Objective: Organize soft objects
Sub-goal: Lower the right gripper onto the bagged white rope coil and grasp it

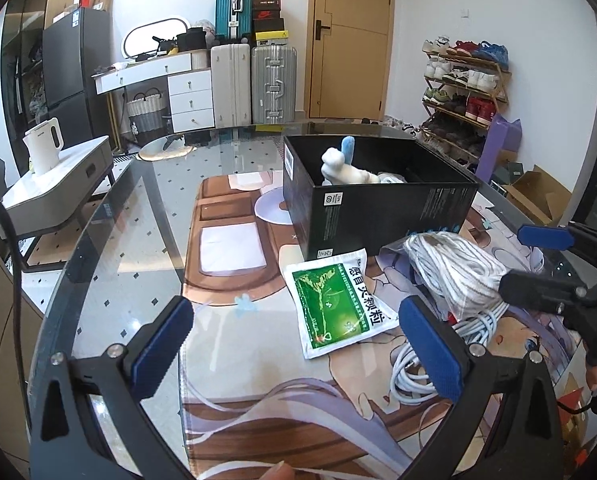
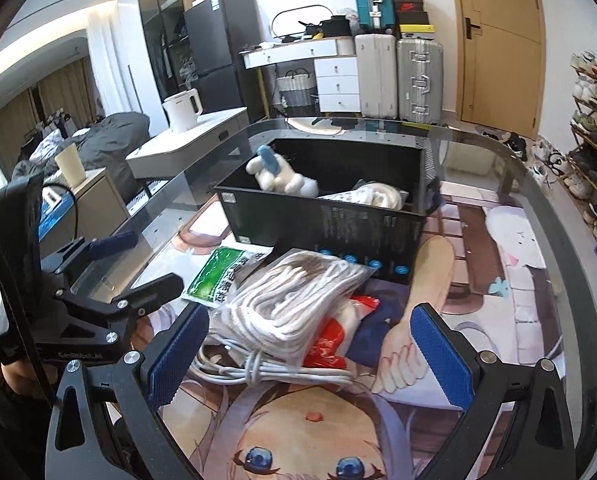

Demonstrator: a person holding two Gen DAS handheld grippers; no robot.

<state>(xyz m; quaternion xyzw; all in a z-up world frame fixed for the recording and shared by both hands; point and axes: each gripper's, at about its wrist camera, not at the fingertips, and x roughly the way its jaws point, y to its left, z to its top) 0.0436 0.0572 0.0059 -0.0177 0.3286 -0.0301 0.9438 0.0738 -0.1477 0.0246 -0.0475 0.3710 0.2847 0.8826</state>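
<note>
Here, in the left wrist view, the left gripper point(image 1: 296, 346) hovers low over a glass table point(image 1: 110, 248) covered by a cartoon-printed mat point(image 1: 234, 280). Its blue-padded jaws are spread wide and hold nothing. Between and just beyond them lies a green and white sachet point(image 1: 334, 304), flat on the mat. To its right sits a bag of white rope point(image 1: 450, 268), resting on a coil of white cable point(image 1: 414, 376). Behind the sachet stands an open black box point(image 1: 378, 216); a white plush toy point(image 1: 344, 170) with a blue part pokes above its rim. The right gripper point(image 1: 530, 260) enters from the right edge, near the rope.

In the right wrist view, the right gripper point(image 2: 310, 356) is also spread apart and empty, its jaws on either side of the rope bag point(image 2: 294, 304) and the cable coil point(image 2: 266, 370) beneath it. A red and white packet point(image 2: 334, 340) is tucked under the rope's right side. The sachet point(image 2: 222, 272) lies left of the rope, touching the box point(image 2: 322, 224), which holds the plush toy point(image 2: 282, 178) and a white bundle point(image 2: 378, 196). The left gripper point(image 2: 138, 264) shows at left, jaws apart.
</note>
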